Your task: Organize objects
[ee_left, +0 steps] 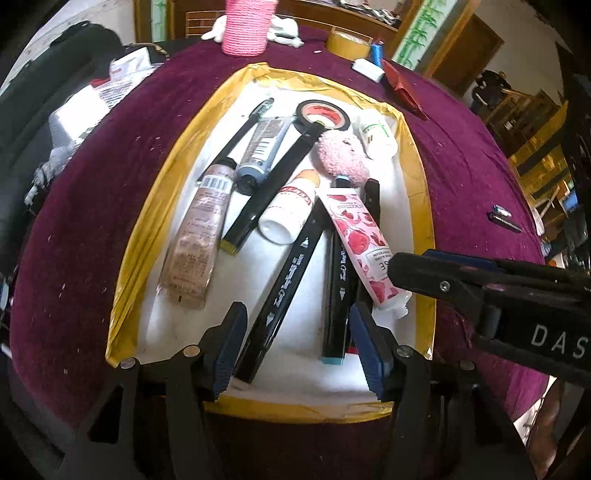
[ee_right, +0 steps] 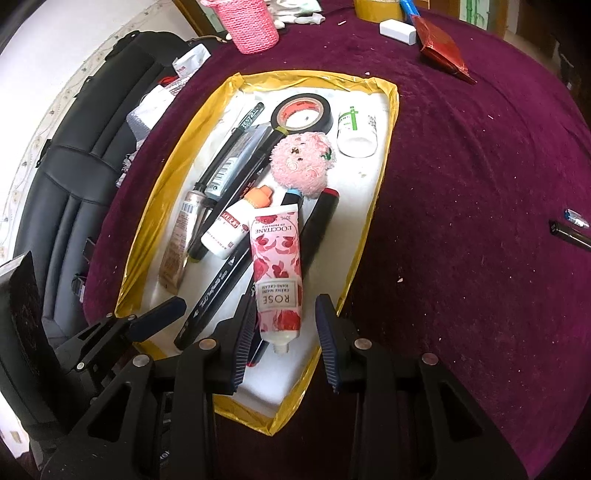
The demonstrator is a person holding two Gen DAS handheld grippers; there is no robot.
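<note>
A white tray with a gold-taped rim [ee_left: 424,221] [ee_right: 380,192] lies on a maroon cloth. It holds a rose hand-cream tube [ee_left: 360,240] [ee_right: 277,273], black markers [ee_left: 291,280] [ee_right: 214,295], a white glue bottle [ee_left: 291,206] [ee_right: 236,225], a beige tube [ee_left: 199,236], a pink fluffy ball [ee_left: 343,157] [ee_right: 301,162], a black tape roll [ee_left: 323,114] [ee_right: 301,110] and a small white bottle [ee_right: 356,129]. My left gripper [ee_left: 297,347] is open over the tray's near end, astride the markers. My right gripper [ee_right: 284,332] is open around the hand-cream tube's cap end, and shows in the left wrist view [ee_left: 406,271].
On the cloth beyond the tray stand a pink woven cup [ee_left: 245,27] [ee_right: 245,24], a yellow tape roll [ee_left: 347,44], a white eraser [ee_right: 397,31] and a red packet [ee_right: 441,50]. A small dark pen-like item [ee_right: 570,230] lies at the right. A black chair [ee_right: 77,166] stands left.
</note>
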